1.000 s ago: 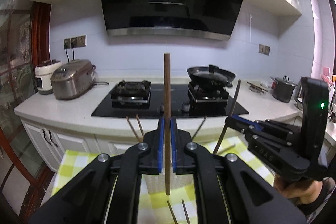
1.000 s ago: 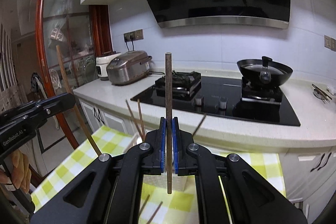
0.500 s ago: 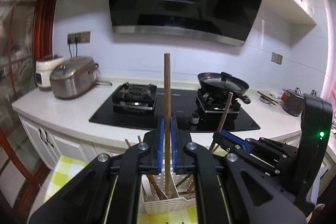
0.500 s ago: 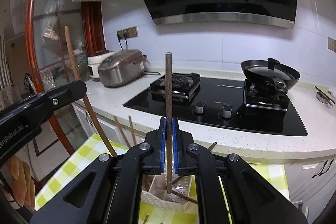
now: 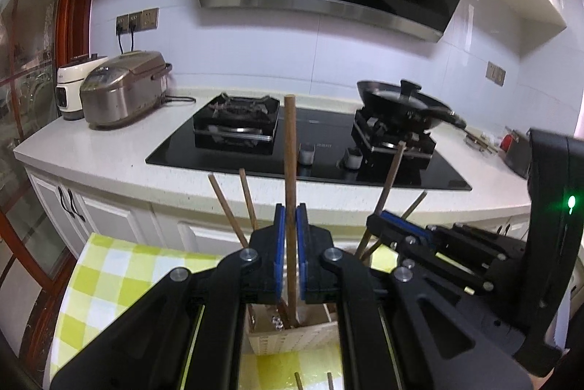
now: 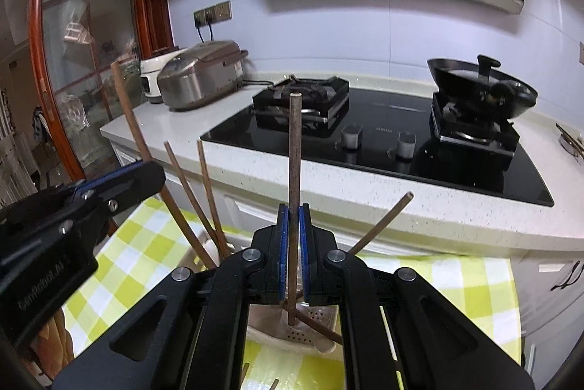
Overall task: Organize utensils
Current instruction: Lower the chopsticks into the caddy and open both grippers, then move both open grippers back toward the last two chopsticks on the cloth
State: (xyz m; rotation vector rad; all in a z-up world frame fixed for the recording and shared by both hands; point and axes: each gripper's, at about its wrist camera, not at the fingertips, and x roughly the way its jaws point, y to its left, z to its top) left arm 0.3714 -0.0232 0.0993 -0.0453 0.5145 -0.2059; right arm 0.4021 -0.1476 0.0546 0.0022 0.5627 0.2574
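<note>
Both grippers have dropped toward the holder since a second ago, and each chopstick tip now hangs inside its mouth. Your left gripper [image 5: 289, 244] is clamped narrow on a brown chopstick [image 5: 290, 171], pinched low on the shaft, upright, its tip down in the white slotted holder [image 5: 292, 340] at 6 o'clock of that view. Your right gripper [image 6: 291, 249] is likewise closed tight on a second chopstick [image 6: 294, 163], upright, with the end just above the perforated floor of the holder [image 6: 303, 335]. Several chopsticks already lean in it: two [image 6: 197, 196] toward 10 o'clock, one [image 6: 383, 222] toward 2 o'clock. More lie on the yellow checked cloth [image 5: 120, 280] at 6 o'clock.

These sticks look light, stiff and thin, and smooth enough to pivot between the blue pads if bumped. Your hold near the lower third seems sound; keep the long upper end clear of the leaning sticks. The holder is probably light too, so a side knock could tip it.
</note>
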